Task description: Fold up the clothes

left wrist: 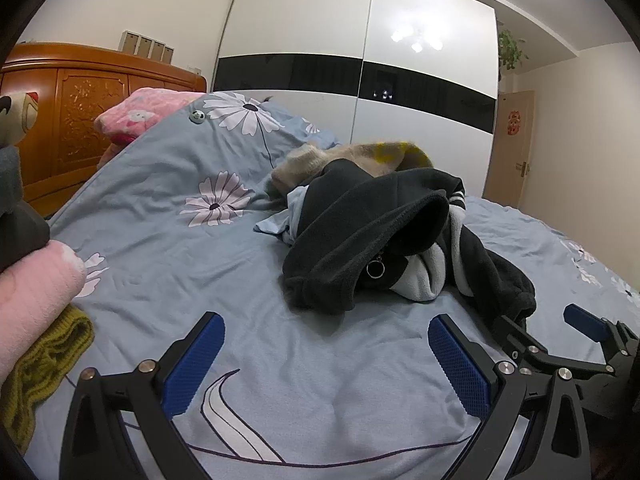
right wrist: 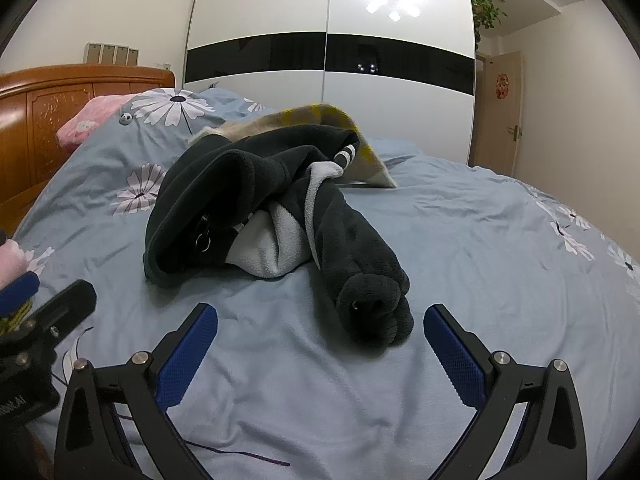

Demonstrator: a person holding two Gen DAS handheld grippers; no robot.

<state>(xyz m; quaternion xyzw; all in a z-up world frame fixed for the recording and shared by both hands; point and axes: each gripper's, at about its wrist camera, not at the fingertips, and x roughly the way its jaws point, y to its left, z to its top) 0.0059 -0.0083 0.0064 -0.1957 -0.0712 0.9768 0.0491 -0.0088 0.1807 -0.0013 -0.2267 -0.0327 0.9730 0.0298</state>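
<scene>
A crumpled black fleece jacket (left wrist: 372, 228) (right wrist: 256, 200) with a grey lining and a metal zip ring lies heaped on the blue flowered bed cover (left wrist: 168, 200) (right wrist: 480, 240). Behind it sits a tan and yellow knit (left wrist: 360, 156) (right wrist: 320, 120). My left gripper (left wrist: 324, 324) hovers open over bare cover, just short of the jacket. My right gripper (right wrist: 320, 316) is open too, its fingers either side of the jacket's sleeve cuff (right wrist: 372, 308), not touching it. The right gripper (left wrist: 540, 320) also shows at the lower right of the left wrist view.
Folded clothes are stacked at the left: a pink piece (left wrist: 36, 296) over an olive knit (left wrist: 44, 364). A pink pillow (left wrist: 140, 116) and wooden headboard (left wrist: 76, 100) stand behind. A white and black wardrobe (right wrist: 328, 52) fills the back wall, with a door (right wrist: 500, 112) to the right.
</scene>
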